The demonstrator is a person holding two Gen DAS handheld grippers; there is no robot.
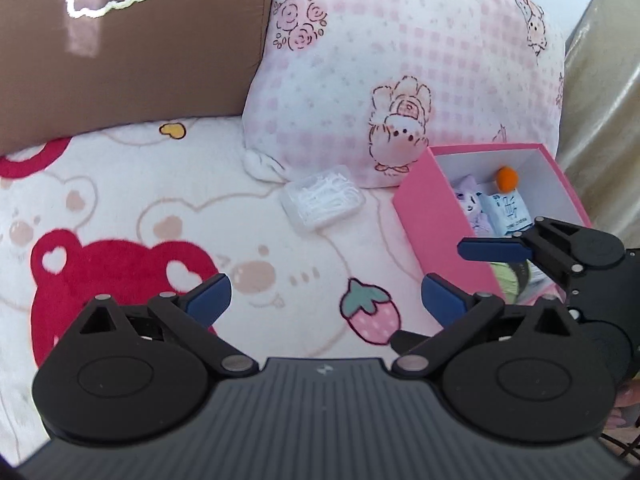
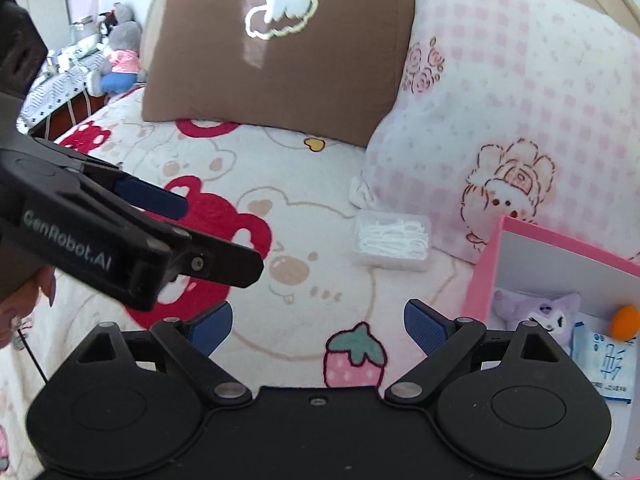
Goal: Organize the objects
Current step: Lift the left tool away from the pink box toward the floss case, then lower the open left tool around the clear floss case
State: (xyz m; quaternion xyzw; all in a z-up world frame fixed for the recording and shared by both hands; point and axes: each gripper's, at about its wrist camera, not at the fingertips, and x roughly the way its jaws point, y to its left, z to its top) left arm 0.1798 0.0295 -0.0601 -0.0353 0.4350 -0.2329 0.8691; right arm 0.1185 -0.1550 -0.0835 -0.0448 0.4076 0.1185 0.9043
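A clear plastic case of white floss picks [image 1: 323,199] lies on the bear-print blanket by the pink pillow; it also shows in the right wrist view [image 2: 394,240]. To its right stands an open pink box [image 1: 430,216] [image 2: 482,276] holding a purple plush [image 2: 540,314], an orange ball [image 2: 626,322] and a blue-white packet [image 2: 610,366]. My left gripper [image 1: 324,300] is open and empty over the blanket, short of the case. My right gripper [image 2: 318,326] is open and empty beside the box.
A brown pillow [image 1: 128,44] and a pink checked pillow [image 1: 404,68] lean at the back. A strawberry print [image 2: 354,356] marks the blanket. Stuffed toys [image 2: 120,56] sit far left beyond the bed. A gold curtain [image 1: 600,92] hangs at right.
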